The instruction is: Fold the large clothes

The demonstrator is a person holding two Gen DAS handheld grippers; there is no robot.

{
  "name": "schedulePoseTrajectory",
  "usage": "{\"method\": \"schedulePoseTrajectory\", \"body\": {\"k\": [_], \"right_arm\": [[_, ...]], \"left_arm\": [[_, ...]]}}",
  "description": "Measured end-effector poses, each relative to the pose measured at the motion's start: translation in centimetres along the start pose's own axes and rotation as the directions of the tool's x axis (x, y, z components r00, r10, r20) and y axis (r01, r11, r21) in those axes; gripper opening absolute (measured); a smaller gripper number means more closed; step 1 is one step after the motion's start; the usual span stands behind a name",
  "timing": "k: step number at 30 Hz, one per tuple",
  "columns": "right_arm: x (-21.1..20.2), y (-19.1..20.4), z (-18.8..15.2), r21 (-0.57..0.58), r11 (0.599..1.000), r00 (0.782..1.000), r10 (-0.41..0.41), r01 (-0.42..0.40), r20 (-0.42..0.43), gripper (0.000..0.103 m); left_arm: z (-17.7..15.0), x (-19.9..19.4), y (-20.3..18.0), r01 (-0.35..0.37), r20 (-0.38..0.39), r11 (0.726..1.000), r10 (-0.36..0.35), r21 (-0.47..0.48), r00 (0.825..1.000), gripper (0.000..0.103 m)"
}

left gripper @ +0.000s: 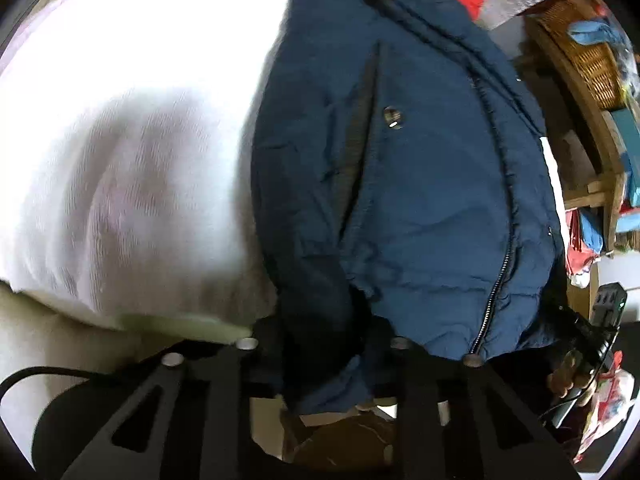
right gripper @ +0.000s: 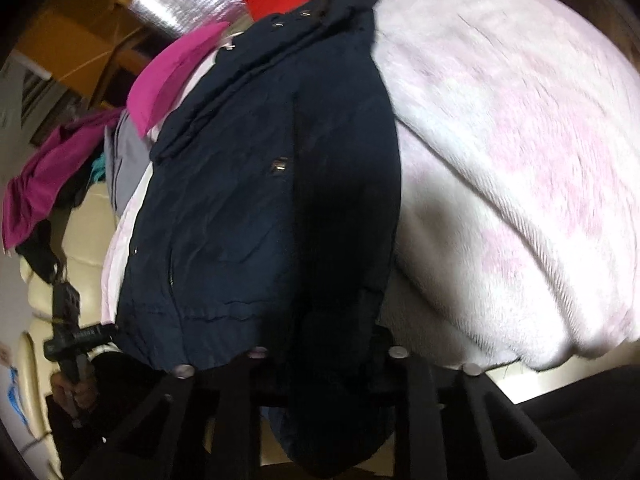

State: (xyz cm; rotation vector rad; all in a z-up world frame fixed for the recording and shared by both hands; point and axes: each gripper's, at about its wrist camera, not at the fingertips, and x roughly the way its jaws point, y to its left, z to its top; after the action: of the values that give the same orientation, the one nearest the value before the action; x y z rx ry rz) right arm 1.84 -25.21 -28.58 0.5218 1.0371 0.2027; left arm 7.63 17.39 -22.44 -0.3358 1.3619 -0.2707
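Navy padded jacket, bulky, soft, slippery; hem bunched between both grippers' jaws, left gripper and right gripper apparently clenched on it; blanket beneath.

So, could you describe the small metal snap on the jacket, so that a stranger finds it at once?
Start from the pale fluffy blanket; the navy jacket lies on it. Beside the jacket's dark pocket slit sits one round metal snap. Unlike the long zipper nearby, it is a single shiny dot.

Both wrist views close, facing same navy jacket.
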Motion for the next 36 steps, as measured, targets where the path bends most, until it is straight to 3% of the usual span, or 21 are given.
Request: {"method": "schedulePoseTrajectory", "body": {"k": [3,8,12,18,21,27,31,33,36], "right_arm": [[-1.1,1.4,0.7,-0.061,0.998,1.0,-0.004,0.006,0.031,0.016],[-4.8,2.8,3.5,-0.092,0.991,0.978,0.109,-0.094,0.175,0.014],[-6.7,3.6,7.1,-0.093,0.985,0.932,0.169,-0.147,0.321,0.014],[-5.9,3.8,11.9,-0.038,0.985,0.874,0.169,-0.17,0.457,0.013],[-4.3,4.3,14.7,-0.021,0.987,0.857,0.149,-0.16,0.493,0.013],[-2.0,5.3,20.5,0.004,0.994,0.844,0.094,-0.113,0.528,0.013],[-1.0,5.4,25.7,0.029,0.996,0.815,0.054,-0.086,0.577,0.013],[-0.2,5.0,28.4,0.038,0.995,0.808,0.049,-0.088,0.587,0.013],[1.7,5.4,32.0,0.025,0.999,0.804,0.022,-0.046,0.595,0.013]], "left_arm": [[0.5,-0.8,-0.3,0.029,0.022,1.0,-0.029,0.01,0.999,0.017],[3.0,-4.0,-0.6,0.15,0.116,0.988,-0.152,0.024,0.982,0.017],[6.3,-7.4,-0.7,0.249,0.231,0.968,-0.25,0.032,0.94,0.017],[11.1,-9.3,-0.1,0.318,0.371,0.948,-0.301,0.016,0.878,0.017],[14.2,-8.2,-2.1,0.3,0.416,0.954,-0.278,0.013,0.866,0.016],[20.7,-7.1,-4.0,0.237,0.474,0.971,-0.219,0.023,0.853,0.015],[26.3,-6.8,-4.2,0.18,0.507,0.984,-0.161,0.012,0.847,0.015],[29.0,-6.1,-4.2,0.185,0.502,0.983,-0.161,0.004,0.849,0.015],[32.5,-4.6,-4.8,0.13,0.494,0.992,-0.115,0.004,0.862,0.015]]}}
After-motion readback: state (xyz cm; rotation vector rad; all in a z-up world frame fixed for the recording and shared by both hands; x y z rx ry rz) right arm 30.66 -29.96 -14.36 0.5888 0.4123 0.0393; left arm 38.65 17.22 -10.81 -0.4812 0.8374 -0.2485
